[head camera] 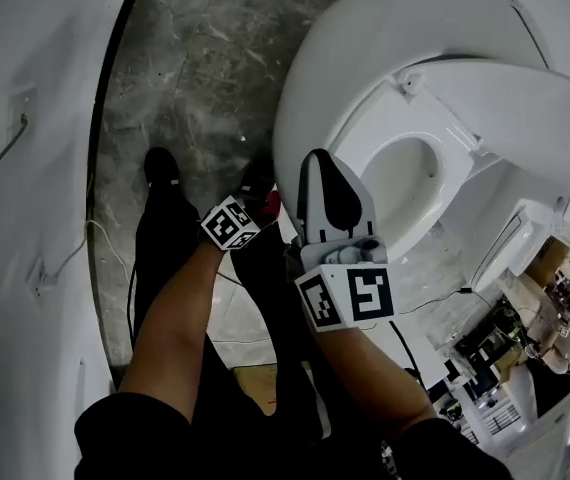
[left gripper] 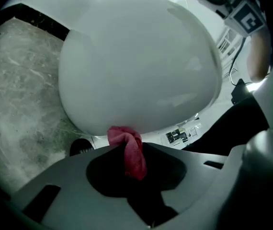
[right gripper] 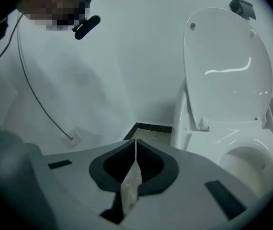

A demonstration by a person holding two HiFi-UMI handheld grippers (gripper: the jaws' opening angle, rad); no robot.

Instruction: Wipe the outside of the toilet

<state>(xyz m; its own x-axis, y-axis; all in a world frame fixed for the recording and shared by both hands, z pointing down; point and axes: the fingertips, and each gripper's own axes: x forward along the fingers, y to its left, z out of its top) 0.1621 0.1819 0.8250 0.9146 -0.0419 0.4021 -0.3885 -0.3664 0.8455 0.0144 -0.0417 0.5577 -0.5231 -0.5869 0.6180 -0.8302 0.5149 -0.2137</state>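
Note:
The white toilet [head camera: 365,98] stands at the upper right of the head view, its seat and lid [right gripper: 227,71] raised. In the left gripper view the bowl's rounded outside [left gripper: 136,61] fills the frame. My left gripper [left gripper: 127,145] is shut on a red cloth [left gripper: 129,150], whose top touches the underside of the bowl. From the head, the left gripper [head camera: 260,196] sits low at the bowl's front left, with the cloth [head camera: 270,203] just showing. My right gripper [head camera: 317,163] is held higher, by the bowl's rim. Its jaws [right gripper: 135,140] are shut with nothing between them.
A grey mottled floor [head camera: 195,78] lies left of the toilet. A curved white wall [head camera: 25,168] with a socket [right gripper: 71,139] and a cable [right gripper: 36,95] runs along the left. My legs and a dark shoe [head camera: 160,166] stand below the bowl.

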